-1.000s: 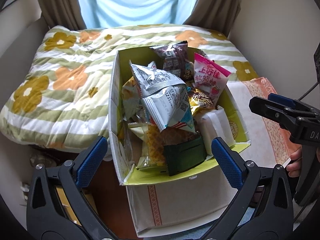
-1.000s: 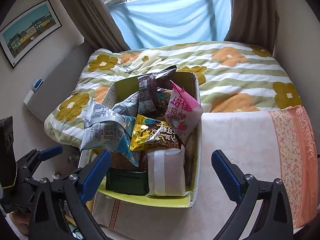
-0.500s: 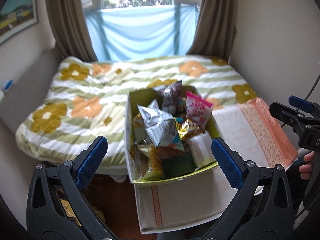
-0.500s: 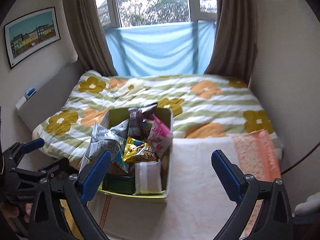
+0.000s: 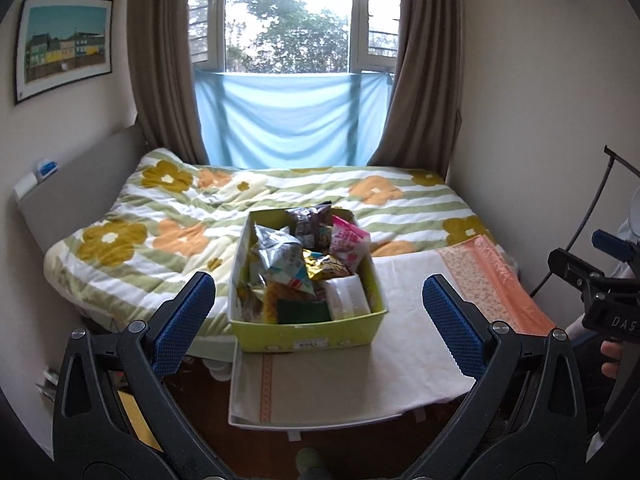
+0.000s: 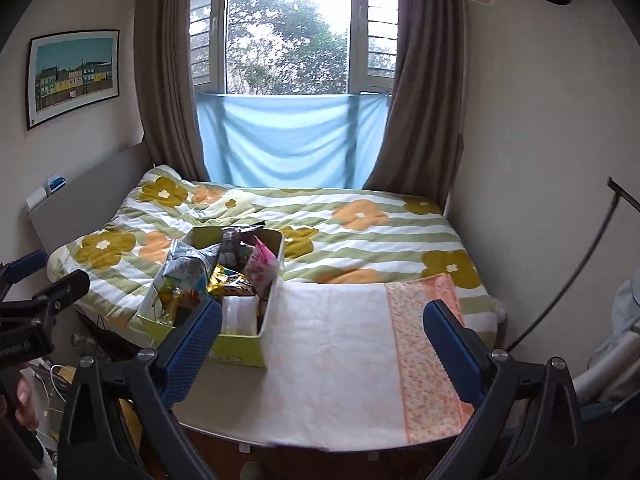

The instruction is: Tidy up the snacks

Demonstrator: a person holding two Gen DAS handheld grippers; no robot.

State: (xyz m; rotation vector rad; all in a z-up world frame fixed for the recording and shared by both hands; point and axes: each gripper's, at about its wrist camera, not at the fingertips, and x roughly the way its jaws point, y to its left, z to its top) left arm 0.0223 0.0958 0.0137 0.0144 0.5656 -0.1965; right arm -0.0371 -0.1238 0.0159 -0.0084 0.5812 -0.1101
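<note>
Change: both your grippers are sitting farther back from the box than a second ago; the window and picture are now showing above the bed.
Left gripper (image 5: 318, 312): you are holding it with jaws spread wide, gripping nothing, blue pads (image 5: 182, 322) framing the box from the near side.
Right gripper (image 6: 320, 344): you are holding it with jaws spread wide, gripping nothing, pointing over the cloth to the right of the box.
Box (image 5: 308, 340): yellow-green, open-topped, sitting on the near left part of the cloth, its far end against the quilt.
Snacks: standing packed in the box and poking above its rim.
Silver bag (image 5: 280, 258): leaning at the left of the pile.
Pink packet (image 5: 348, 244): standing upright at the far right corner.
Dark packet (image 5: 310, 220): standing at the far end, just left of the pink packet.
Gold packet (image 5: 326, 270): lying in the middle of the pile.
White pack (image 5: 346, 300): lying at the near right corner.
Green pack (image 5: 304, 312): lying at the near wall, just left of the white pack.
Cloth (image 6: 332, 344): white with an orange patterned band along its right side, covering the near surface.
Quilt (image 5: 168, 216): striped with flowers, covering the bed behind the box.
Window (image 5: 288, 16): showing between brown curtains, blue sheet hanging below it.
Picture (image 5: 64, 46): hanging on the left wall.
</note>
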